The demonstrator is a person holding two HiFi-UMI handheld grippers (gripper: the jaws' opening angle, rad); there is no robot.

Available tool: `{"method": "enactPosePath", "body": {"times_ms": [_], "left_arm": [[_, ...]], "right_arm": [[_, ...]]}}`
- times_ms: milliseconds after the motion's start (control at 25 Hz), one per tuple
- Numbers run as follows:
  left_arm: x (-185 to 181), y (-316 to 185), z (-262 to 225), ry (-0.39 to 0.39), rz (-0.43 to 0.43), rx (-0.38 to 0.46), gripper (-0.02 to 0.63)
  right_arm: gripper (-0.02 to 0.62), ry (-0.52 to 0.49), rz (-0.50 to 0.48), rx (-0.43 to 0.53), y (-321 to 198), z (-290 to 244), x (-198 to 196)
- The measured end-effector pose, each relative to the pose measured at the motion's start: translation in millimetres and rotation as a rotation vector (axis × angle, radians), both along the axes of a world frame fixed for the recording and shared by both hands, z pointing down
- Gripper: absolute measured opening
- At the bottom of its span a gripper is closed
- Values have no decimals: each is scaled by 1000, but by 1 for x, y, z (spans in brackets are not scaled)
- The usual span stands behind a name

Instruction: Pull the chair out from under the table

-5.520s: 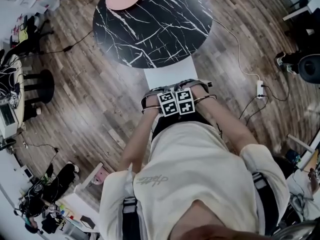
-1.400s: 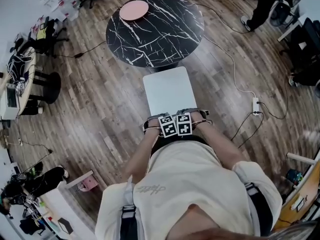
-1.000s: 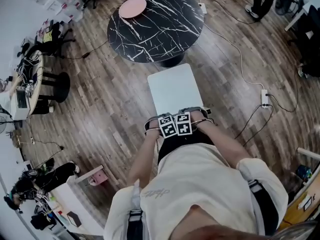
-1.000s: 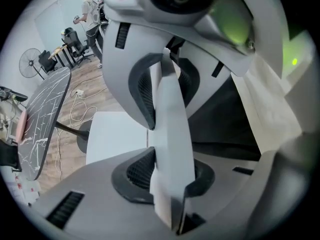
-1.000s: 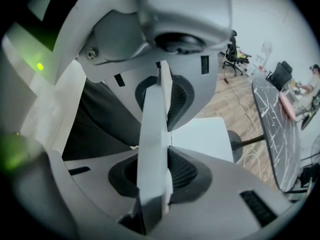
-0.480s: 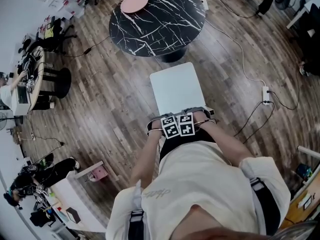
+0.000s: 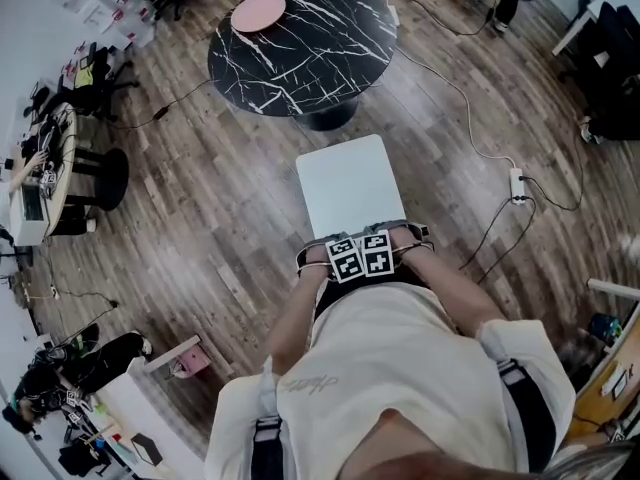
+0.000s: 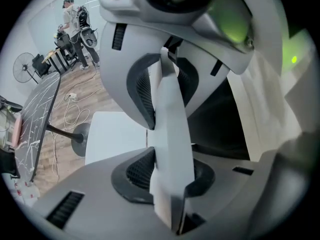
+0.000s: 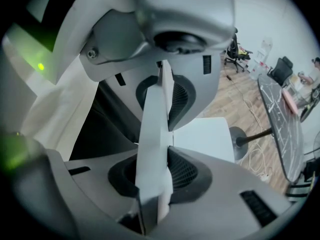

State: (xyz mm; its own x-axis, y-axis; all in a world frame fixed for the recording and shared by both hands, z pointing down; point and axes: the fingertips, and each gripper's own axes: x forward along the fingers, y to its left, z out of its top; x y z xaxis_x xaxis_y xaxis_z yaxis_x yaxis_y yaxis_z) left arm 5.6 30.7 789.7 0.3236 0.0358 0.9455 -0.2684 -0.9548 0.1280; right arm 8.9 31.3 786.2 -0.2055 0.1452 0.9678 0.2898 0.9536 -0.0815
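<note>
Wood plank floor (image 7: 200, 198) runs under everything; the left gripper (image 8: 167, 134) has its 2 jaws drawn in narrow on the thin white backrest (image 8: 170, 114) of the chair (image 7: 348, 188), ribbed pads pressing both faces; the right gripper (image 9: 155, 144) clamps the same backrest in the same way just beside it; in the head view the 2 marker cubes (image 7: 360, 256) sit side by side at the near edge of the chair's white seat; the seat lies out from under the round black marble table (image 7: 300, 48), its far edge near the table's dark foot (image 7: 325, 118); a pink plate (image 7: 258, 12) rests on the tabletop's far left part; a white power strip (image 7: 517, 183) with its cable lies on the floor to the right
</note>
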Motion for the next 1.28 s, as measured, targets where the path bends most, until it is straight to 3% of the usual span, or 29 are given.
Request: {"method": "enactPosePath", "body": {"times_ms": [880, 920, 1000, 1280], "left_arm": [[8, 27, 2, -9, 20, -1, 94], [7, 27, 1, -4, 13, -10, 94], [5, 26, -2, 14, -13, -26, 106], [0, 24, -34, 83, -73, -12, 132]], "right_arm": [[103, 5, 44, -58, 25, 3, 9], [114, 9, 55, -68, 25, 4, 10], [202, 10, 60, -71, 26, 4, 9], [222, -41, 52, -60, 19, -28, 5]]}}
